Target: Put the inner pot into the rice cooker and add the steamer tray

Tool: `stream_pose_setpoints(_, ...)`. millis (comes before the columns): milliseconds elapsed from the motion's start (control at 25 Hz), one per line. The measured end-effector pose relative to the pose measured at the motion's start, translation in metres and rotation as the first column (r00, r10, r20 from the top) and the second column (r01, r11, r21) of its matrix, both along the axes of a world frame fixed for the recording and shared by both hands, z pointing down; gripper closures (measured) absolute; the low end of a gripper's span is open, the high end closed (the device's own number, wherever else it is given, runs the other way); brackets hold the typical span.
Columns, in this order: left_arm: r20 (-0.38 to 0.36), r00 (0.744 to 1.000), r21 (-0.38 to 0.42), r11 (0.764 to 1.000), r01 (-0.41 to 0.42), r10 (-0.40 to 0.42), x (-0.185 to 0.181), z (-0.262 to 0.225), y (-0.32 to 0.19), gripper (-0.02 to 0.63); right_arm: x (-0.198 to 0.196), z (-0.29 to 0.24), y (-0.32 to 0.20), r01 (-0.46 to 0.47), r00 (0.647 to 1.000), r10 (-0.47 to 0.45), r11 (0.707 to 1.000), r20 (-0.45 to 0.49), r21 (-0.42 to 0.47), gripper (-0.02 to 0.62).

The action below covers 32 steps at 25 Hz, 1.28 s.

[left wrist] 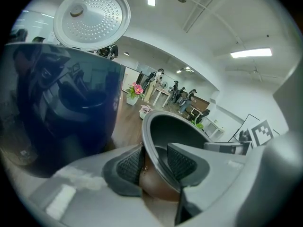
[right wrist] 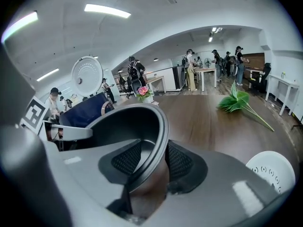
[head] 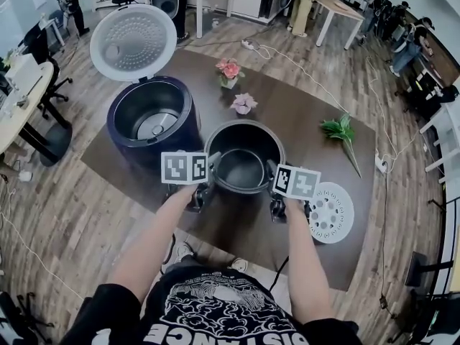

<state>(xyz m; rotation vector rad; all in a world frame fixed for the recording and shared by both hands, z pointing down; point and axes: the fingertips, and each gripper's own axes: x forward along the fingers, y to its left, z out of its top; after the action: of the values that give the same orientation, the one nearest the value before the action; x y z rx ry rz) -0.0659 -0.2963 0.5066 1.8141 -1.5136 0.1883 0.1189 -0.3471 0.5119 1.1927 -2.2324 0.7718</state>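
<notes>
**A:** Where do we find the inner pot, and how do the tongs stand?

**B:** We see it upright, apparently resting on the brown table. It is just right of the rice cooker and nearer to us, and the cooker's lid stands raised. The left gripper is clamped on the pot's left rim, one pad outside the wall and one inside. The right gripper pinches the right rim likewise. The steamer tray lies flat to the pot's right, near the right gripper.

**A:** What could go wrong from here?

**B:** We judge the hold to be the weak point. Each grip takes only a thin, smooth wall beneath a flared rim. The pot may therefore slide between the pads, or tilt if one hand rises ahead of the other. We also expect a narrow fit, so a pot lowered off-centre would catch the cooker's rim. A low carry could strike the cooker's near wall, and the nearer pot of pink flowers stands just beyond the inner pot.
</notes>
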Motion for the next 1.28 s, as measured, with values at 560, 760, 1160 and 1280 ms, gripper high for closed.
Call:
stream_pose_setpoints(560, 0.02, 0.999, 0.019, 0.999, 0.028, -0.028, -0.01, -0.016, 0.006, 0.476, -0.007, -0.031, -0.002, -0.027, 1.0, 0.027, 0.997, -0.002, 0.075, 0.471)
stream_pose_setpoints(760, 0.029, 0.999, 0.071, 0.997, 0.029, -0.031, -0.011, -0.036, 0.001, 0.477, -0.008, -0.05, -0.007, -0.024, 1.0, 0.022, 0.992, 0.017, 0.125, 0.471)
stream_pose_setpoints(1160, 0.059, 0.997, 0.196, 0.98, 0.038, -0.051, -0.025, -0.094, -0.009, 0.477, -0.023, -0.109, -0.02, -0.005, 0.998, -0.009, 0.969, 0.058, 0.248, 0.471)
stream_pose_setpoints(1280, 0.062, 0.996, 0.231, 0.972, 0.043, -0.059, -0.029, -0.111, -0.009, 0.477, -0.029, -0.127, -0.021, 0.001, 0.997, -0.023, 0.958, 0.074, 0.287, 0.471)
